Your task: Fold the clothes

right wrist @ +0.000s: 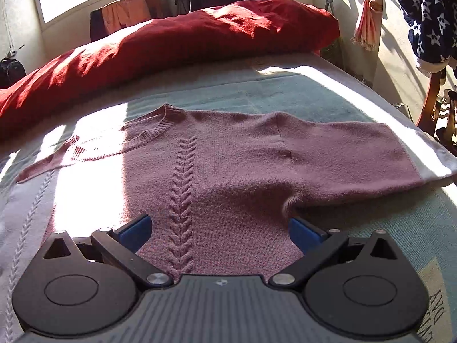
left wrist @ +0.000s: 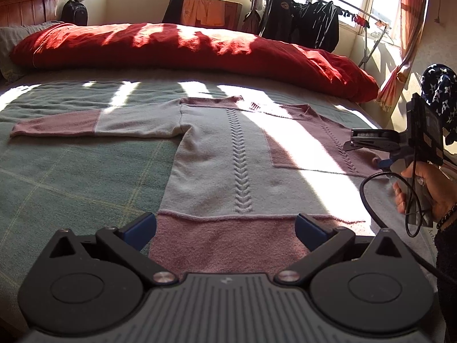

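Jaws apart both sides, sweater (left wrist: 222, 154) sleeve cut off

The sweater (left wrist: 228, 154) lies flat on the bed (left wrist: 71, 177), one sleeve stretched out to its left. Behind the sweater, the duvet (left wrist: 185, 48) is heaped along the bed. Behind that, a clothes rack (left wrist: 308, 20) stands by the window.

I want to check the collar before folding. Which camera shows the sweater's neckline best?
The right wrist view: the ribbed neckline of the sweater is near and clear. In the left wrist view it is far, small and partly washed out by sunlight.
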The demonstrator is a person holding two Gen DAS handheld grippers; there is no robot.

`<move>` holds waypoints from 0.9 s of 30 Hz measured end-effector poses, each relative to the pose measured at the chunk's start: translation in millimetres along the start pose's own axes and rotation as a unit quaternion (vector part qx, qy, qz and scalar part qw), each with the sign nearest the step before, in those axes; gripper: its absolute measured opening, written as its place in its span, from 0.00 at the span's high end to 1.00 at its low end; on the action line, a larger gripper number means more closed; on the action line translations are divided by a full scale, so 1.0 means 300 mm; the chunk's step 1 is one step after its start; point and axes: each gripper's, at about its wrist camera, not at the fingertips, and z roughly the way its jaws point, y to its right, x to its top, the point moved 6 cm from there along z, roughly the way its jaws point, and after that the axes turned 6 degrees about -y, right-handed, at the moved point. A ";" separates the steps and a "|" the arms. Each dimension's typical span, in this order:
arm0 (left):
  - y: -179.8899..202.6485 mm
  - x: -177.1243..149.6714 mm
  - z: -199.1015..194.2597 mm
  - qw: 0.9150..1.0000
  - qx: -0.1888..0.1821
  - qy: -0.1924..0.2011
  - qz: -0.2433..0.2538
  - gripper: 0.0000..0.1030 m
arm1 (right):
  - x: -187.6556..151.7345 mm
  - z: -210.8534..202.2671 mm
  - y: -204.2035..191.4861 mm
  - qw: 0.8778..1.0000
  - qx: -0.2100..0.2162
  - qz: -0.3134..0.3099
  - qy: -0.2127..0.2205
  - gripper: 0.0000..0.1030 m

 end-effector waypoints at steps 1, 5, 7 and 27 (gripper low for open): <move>0.003 -0.003 -0.005 1.000 -0.003 0.001 0.001 0.00 | -0.014 -0.001 -0.008 1.000 0.000 -0.002 -0.004 0.00; 0.000 -0.019 -0.024 1.000 -0.008 0.003 -0.003 0.00 | -0.103 0.015 0.015 0.999 -0.023 -0.011 -0.026 0.00; -0.003 -0.025 -0.032 1.000 -0.008 0.003 -0.005 0.00 | -0.153 -0.019 0.033 1.000 -0.021 -0.015 -0.014 0.00; 0.061 -0.116 -0.092 0.998 -0.052 0.000 0.020 0.00 | -0.552 -0.340 0.090 0.997 -0.018 -0.081 0.005 0.00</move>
